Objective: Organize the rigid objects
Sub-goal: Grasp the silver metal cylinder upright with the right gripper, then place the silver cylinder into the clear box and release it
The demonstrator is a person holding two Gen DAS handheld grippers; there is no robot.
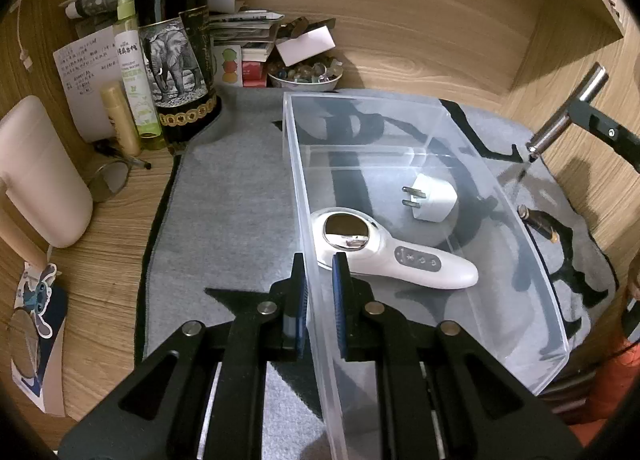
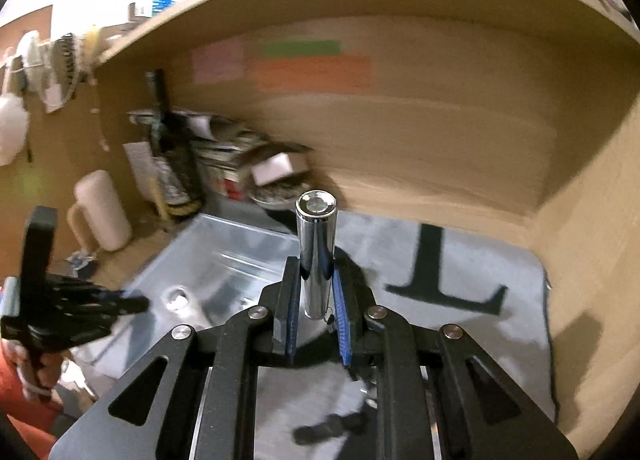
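The left gripper (image 1: 320, 268) straddled the near-left wall of the clear bin (image 1: 400, 100), one finger outside and one inside; whether its pads actually pinched the wall could not be told. In the bin lay a white handheld device (image 1: 400, 260) with a mirrored head and a grey button panel, and beyond it a white plug adapter (image 1: 434, 196), prongs pointing left.

The right gripper (image 2: 316, 272) was clenched on a chrome cylinder (image 2: 316, 244), holding it upright above the mat (image 2: 480, 260); from the left wrist, the cylinder (image 1: 568, 116) hung tilted just beyond the bin's far right corner. A large dark "L" (image 2: 444, 280) showed on the grey mat.

On the surface (image 1: 100, 260) left of the bin stood a dark bottle (image 1: 176, 40) with an elephant label, and a green spray bottle (image 1: 134, 72) marked "WATER" under Chinese characters. A handwritten note (image 1: 84, 76) behind them was too small to read.
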